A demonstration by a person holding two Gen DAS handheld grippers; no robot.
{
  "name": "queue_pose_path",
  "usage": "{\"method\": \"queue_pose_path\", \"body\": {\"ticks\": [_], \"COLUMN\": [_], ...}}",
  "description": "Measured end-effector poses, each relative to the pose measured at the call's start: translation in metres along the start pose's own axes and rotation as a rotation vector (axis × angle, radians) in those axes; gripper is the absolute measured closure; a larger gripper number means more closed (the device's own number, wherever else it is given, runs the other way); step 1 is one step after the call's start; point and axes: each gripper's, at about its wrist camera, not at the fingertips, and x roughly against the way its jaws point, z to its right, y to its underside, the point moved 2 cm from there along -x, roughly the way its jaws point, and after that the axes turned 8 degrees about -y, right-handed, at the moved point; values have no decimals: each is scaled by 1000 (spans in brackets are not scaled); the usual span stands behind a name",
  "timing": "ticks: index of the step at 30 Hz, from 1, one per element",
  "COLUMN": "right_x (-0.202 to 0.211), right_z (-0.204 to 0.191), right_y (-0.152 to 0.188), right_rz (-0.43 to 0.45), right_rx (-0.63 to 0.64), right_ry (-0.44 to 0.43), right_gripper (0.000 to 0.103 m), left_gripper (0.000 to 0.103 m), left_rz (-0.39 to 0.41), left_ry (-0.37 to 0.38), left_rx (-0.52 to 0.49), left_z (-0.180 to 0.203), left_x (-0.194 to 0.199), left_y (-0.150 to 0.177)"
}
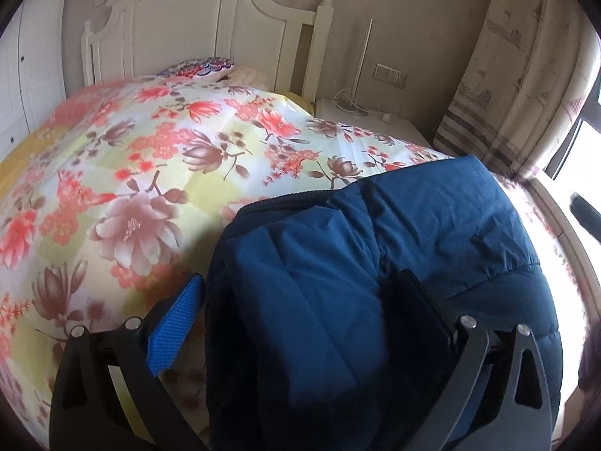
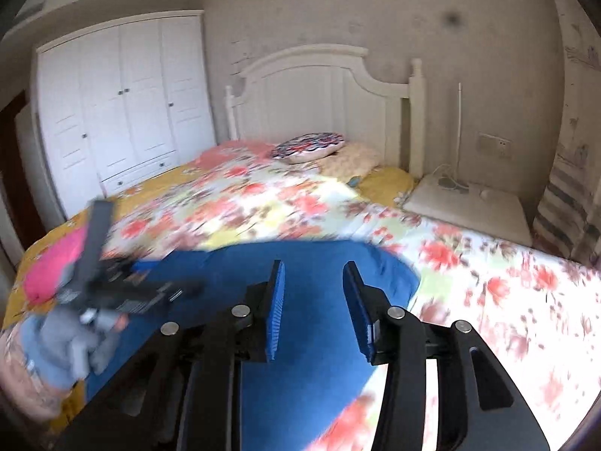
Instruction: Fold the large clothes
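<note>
the left gripper [image 1: 296, 300] stands wide around a fold of the jacket [image 1: 413, 225], maybe to pin it; the right gripper [image 2: 313, 312] hovers half open, empty, above.

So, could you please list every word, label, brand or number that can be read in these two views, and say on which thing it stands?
None can be read in either view.
White label patches on the left gripper as seen in the right wrist view: motion-blurred, unreadable.
Wall socket plate: no readable marking.
Curtain: printed pictures only, no legible words.
Blue jacket: no label or brand showing.
Floral bedcover: pattern only.
</note>
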Motion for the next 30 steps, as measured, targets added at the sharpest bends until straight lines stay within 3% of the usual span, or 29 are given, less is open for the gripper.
{"method": "queue_pose_path", "body": {"ticks": [2,3,4,5,10,14,16,18,19,21,23,25,28,30], "right_x": [-36,-61,-96,-106,-99,-87,-103,-131,-130,-129,-126,-111,-100,-124], "right_z": [9,15,20,23,22,39,56,69,73,72,62,38,3,-22], "right_y": [-4,3,21,29,6,-20,-11,17,24,20,5,-20,-39,-31], "right_rz": [-53,-135,-279,-300,-315,-204,-235,-335,-270,-289,-335,-271,-202,-309], "right_rx": [32,35,41,41,68,17,-13,-75,-123,-134,-84,5,84,165], "right_ry": [13,9,-3,-16,22,65,95,44,20,38,110,173,82,18], "right_gripper": [61,61,61,60,61,60,60,60,60,60,60,60,60,60], "left_gripper": [2,2,2,2,2,2,2,2,2,2,2,2,2,2], "left_rz": [-4,-7,-9,-8,-9,-12,-9,-4,-1,-6,-10,-11,-14,-14], "left_ry": [9,15,18,7,7,18,22,20,16,14,18,8,8,4], "left_rx": [19,30,37,48,83,96,106,119,126,139,151,167,183,195], "left_z": [-3,-5,-6,-8,-15,-17,-19,-20,-21,-23,-26,-28,-32,-34], "left_x": [-1,-1,-2,-2,-1,-2,-2,0,0,0,0,-1,-1,-1], "left_y": [1,1,1,1,2,3,3,3,4,4,4,4,4,5]}}
